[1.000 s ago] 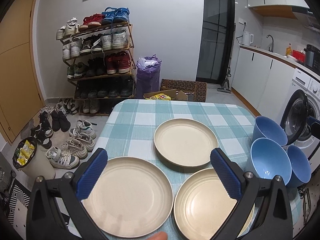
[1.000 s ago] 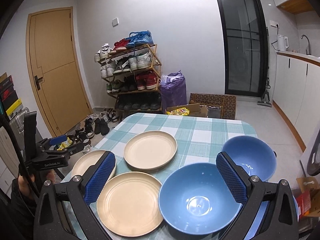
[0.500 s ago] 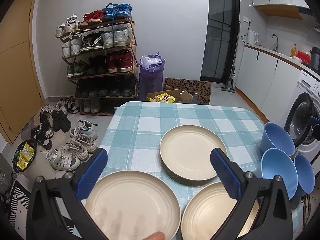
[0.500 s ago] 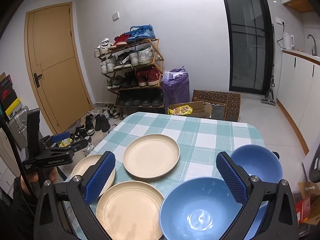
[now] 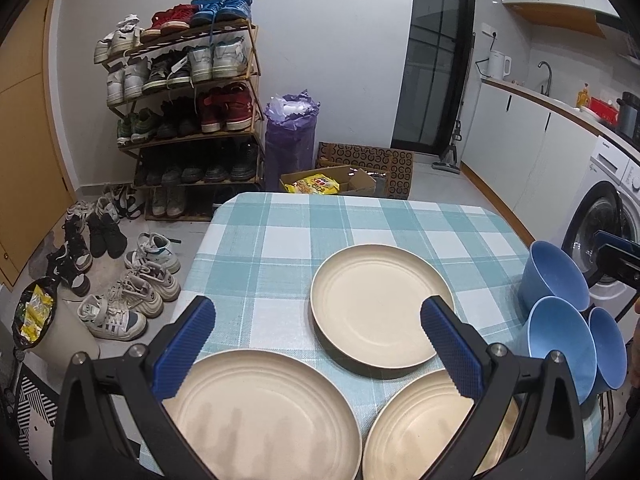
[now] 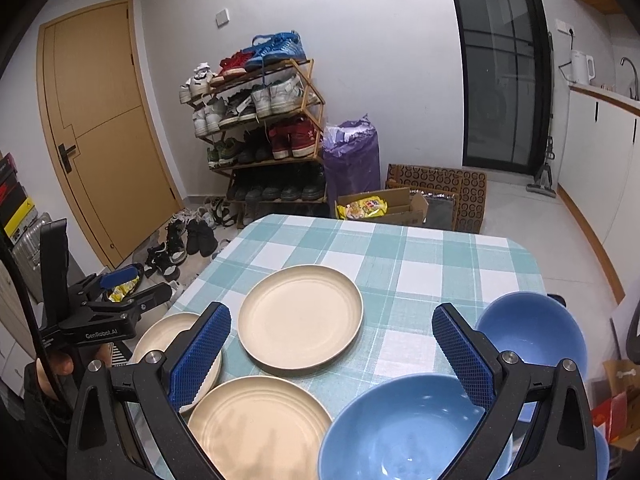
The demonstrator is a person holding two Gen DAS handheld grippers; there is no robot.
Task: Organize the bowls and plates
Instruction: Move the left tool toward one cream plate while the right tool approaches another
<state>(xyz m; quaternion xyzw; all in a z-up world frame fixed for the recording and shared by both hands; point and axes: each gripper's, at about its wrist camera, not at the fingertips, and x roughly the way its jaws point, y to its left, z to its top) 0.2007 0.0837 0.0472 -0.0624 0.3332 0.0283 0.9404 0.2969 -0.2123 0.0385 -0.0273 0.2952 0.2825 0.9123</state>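
Home entryway merging into kitchen: loaded shoe rack and door ahead-left, washing machine, counter with kettle and faucet right, checkered-cloth table directly ahead.

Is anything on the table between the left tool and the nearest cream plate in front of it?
Nothing visible. The left tool hangs open just above the near cream plate, with no object between them. The other two plates lie apart on the checked tablecloth.
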